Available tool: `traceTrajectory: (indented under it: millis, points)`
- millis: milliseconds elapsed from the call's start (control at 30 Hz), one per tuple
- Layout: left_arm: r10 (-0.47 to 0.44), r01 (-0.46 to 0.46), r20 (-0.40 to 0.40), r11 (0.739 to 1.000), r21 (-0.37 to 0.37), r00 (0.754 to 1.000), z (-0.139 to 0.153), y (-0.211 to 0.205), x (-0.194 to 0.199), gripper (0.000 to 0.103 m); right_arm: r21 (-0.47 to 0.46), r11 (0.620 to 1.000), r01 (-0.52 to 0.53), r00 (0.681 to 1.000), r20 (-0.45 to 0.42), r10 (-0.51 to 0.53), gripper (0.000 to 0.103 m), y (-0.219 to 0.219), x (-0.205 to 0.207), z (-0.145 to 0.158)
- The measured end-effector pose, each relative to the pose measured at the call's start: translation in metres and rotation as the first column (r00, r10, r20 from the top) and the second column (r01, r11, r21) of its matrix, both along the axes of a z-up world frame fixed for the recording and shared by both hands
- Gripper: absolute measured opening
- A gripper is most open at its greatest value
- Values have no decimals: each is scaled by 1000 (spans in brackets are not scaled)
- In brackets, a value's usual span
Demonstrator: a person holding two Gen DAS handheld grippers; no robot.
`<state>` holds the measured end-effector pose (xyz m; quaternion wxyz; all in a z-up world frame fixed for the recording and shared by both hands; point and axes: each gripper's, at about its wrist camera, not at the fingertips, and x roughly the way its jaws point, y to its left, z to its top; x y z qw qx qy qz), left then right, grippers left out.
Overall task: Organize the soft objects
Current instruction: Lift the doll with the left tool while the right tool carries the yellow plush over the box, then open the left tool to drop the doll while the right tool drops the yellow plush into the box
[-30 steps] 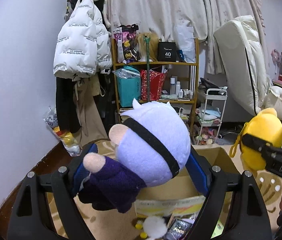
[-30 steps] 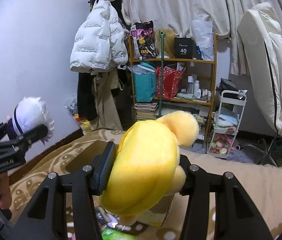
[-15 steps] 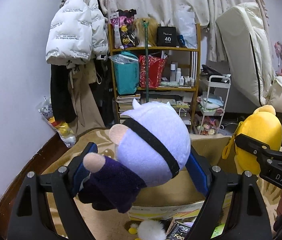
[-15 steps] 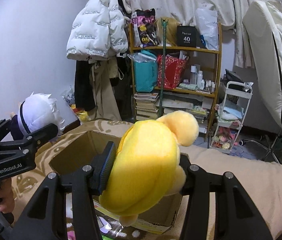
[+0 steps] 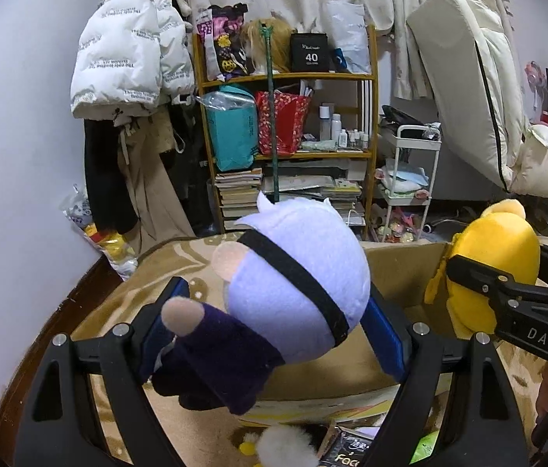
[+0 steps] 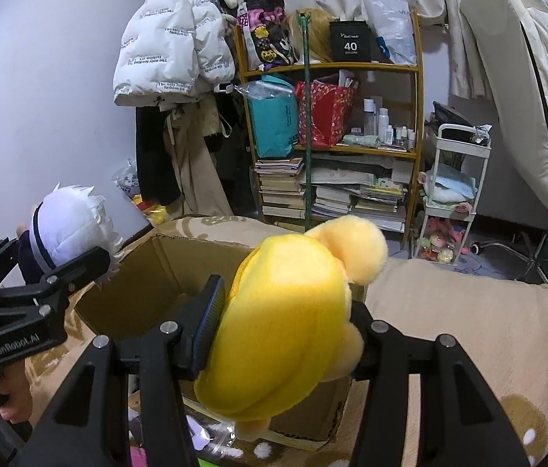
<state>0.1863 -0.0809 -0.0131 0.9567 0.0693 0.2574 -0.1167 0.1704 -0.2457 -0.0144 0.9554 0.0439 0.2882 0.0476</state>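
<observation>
Plush on both sides: my left gripper (image 5: 274, 334) is clamped on the white-haired doll (image 5: 293, 292), pads pressed into its head and purple body, and my right gripper (image 6: 285, 323) squeezes the yellow plush (image 6: 289, 334) around its middle. Both hang above the open cardboard box (image 6: 165, 272) on the patterned blanket (image 6: 468, 330). I judge them light and squashy, not fragile, so a broad hold across the stuffing suits; thin limbs would likely slip or flop.
</observation>
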Motion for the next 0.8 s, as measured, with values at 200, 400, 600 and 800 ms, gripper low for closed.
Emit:
traceTrajectory:
  millis: [200,400,600,800]
  points:
    - [-8,9,-50,1000,8,999,-15,-3,7,85,-11,1000,2,1000,-15,-2,56,2,3,-6]
    - [-14,17,-94,999,32,995,-28,-6,13,85,-1,1000,-7,999,-34,7,56,1,6,-14]
    - [-23,30,-101,998,63,995,-32,-12,13,87,30,999,-21,998,-54,22,60,-2,8,-18]
    - [-25,34,-102,995,92,994,-36,-15,13,89,42,999,-29,996,-77,32,68,-3,11,-23]
